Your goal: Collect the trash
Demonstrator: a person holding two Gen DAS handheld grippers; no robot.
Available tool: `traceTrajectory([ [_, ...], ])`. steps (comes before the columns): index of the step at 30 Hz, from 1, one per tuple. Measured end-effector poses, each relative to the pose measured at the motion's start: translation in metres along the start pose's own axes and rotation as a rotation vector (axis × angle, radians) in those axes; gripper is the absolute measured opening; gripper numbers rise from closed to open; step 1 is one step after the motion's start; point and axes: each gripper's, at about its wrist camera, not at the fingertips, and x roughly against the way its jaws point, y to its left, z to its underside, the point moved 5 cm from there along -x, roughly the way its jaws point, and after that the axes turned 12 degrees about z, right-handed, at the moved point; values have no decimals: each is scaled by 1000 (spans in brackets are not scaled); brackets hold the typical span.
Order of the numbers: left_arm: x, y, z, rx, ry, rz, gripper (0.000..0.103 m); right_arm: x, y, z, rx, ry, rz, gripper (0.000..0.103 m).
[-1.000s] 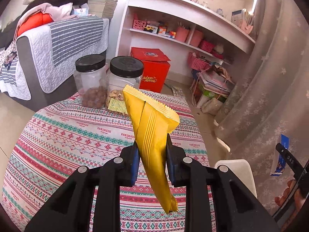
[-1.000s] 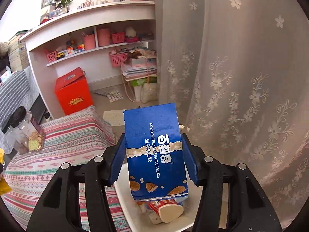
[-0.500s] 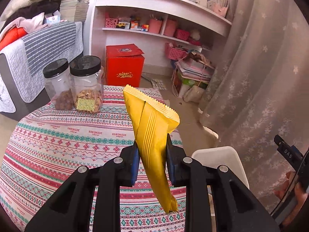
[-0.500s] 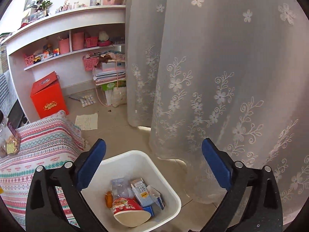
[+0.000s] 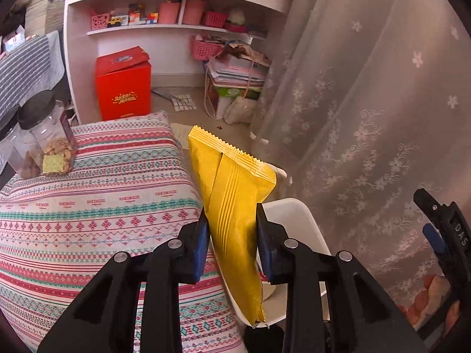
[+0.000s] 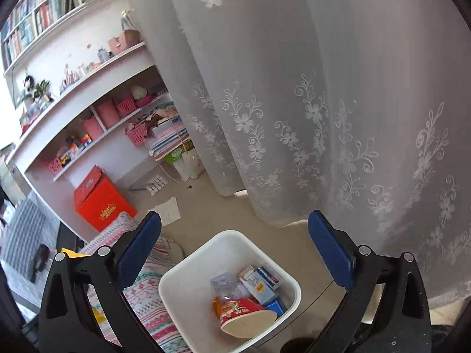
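My left gripper (image 5: 231, 235) is shut on a yellow snack wrapper (image 5: 232, 194) and holds it upright at the table's right edge, over the near rim of the white trash bin (image 5: 297, 214). My right gripper (image 6: 235, 253) is open and empty above the same bin (image 6: 176, 282). The bin holds a red instant-noodle cup (image 6: 244, 317), a blue biscuit box (image 6: 273, 306), small cartons and clear plastic. The right gripper's edge shows at the far right of the left wrist view (image 5: 441, 229).
The table has a striped patterned cloth (image 5: 88, 206) with two black-lidded jars (image 5: 47, 141) at its far left. A lace curtain (image 6: 323, 117) hangs close behind the bin. A red box (image 5: 123, 88), white shelves (image 5: 176, 26) and stacked papers (image 5: 235, 73) stand beyond on the floor.
My right gripper opened and let go of the blue biscuit box, which now lies in the bin, then rose. My left gripper carried the yellow wrapper rightward from over the table to the bin.
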Motion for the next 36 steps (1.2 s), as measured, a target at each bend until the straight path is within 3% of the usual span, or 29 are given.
traceTrajectory([
  [2,-12,-12,-2,-12,19,12,33,-3,-2,0,-3,5,7,96],
  [5,-34,-25,2,-3,96,29,67,-3,-1,0,1,12,3,96],
  [6,-37,-26,3,5,99,13,72,-1,-1,0,1,9,0,96],
  [10,-29,-21,7,18,90,-3,78,4,2,-1,18,-5,-19,96],
  [15,7,5,10,-12,39,-108,87,7,27,14,84,25,-64,96],
  [21,58,38,21,-21,-33,-180,90,21,63,31,182,-8,-97,96],
  [25,74,61,34,1,-26,-201,90,27,84,46,263,-20,-104,96],
  [27,65,75,49,-3,49,-274,90,27,88,51,285,-17,-97,96],
  [31,17,100,102,-64,319,-422,90,24,82,46,286,-33,-65,96],
  [36,-22,102,141,-171,423,-485,90,12,71,45,286,25,-63,96],
])
